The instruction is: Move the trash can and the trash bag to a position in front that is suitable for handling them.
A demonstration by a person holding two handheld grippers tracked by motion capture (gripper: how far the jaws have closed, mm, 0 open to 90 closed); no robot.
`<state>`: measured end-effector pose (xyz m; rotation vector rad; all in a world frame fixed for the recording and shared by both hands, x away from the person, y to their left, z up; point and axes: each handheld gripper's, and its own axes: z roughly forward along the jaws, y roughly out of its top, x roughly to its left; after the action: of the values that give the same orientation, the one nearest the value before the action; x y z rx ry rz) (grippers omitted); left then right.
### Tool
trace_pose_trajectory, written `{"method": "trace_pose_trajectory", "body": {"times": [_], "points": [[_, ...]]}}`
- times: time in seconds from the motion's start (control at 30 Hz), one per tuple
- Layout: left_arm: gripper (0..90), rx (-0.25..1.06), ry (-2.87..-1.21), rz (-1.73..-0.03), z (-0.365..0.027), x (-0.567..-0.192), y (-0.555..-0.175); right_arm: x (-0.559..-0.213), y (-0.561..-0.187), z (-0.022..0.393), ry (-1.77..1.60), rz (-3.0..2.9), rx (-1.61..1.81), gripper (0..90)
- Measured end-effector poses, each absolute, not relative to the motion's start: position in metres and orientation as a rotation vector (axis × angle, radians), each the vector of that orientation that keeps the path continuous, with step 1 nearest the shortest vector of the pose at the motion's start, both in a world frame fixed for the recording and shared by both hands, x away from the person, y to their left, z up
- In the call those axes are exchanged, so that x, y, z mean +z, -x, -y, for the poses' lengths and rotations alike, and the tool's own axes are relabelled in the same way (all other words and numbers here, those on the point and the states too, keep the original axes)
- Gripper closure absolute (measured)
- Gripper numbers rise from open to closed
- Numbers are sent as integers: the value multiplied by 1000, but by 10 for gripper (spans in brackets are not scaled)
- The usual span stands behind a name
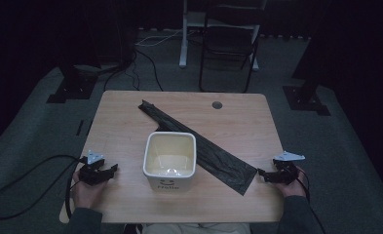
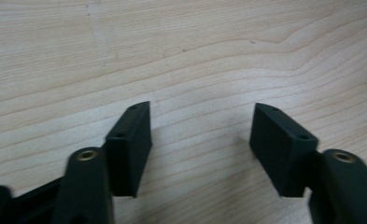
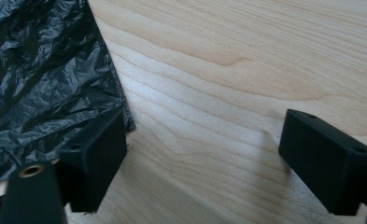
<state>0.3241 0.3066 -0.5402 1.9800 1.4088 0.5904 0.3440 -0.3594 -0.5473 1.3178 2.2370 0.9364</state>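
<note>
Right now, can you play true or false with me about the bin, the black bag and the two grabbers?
1. The white bin stands upright and open. True.
2. The black plastic bag is stuffed inside the bin. False: it lies flat on the wooden table, behind and beside the bin.
3. The left gripper has open jaws with nothing between them. True.
4. The right gripper is clamped on the bag. False: its jaws are open, just by the bag's corner.

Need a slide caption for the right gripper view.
Open right gripper above the light wooden table, beside the crinkled black plastic bag's corner.
</note>
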Motion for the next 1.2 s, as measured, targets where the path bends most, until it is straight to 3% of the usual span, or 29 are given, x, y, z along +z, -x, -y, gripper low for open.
{"method": "trace_pose_trajectory", "body": {"times": [0.43,0.7,1.2], "points": [[516,527,-1996,-1396,-309,-536,-324,-540,-342,359,-1351,-2240,912,422],[528,466,-1951,-1355,-308,-528,-324,-533,-338,347,-1301,-2252,888,523],[495,399,-2045,-1206,-276,-516,-323,-514,-333,314,-1193,-2302,944,523]]}}
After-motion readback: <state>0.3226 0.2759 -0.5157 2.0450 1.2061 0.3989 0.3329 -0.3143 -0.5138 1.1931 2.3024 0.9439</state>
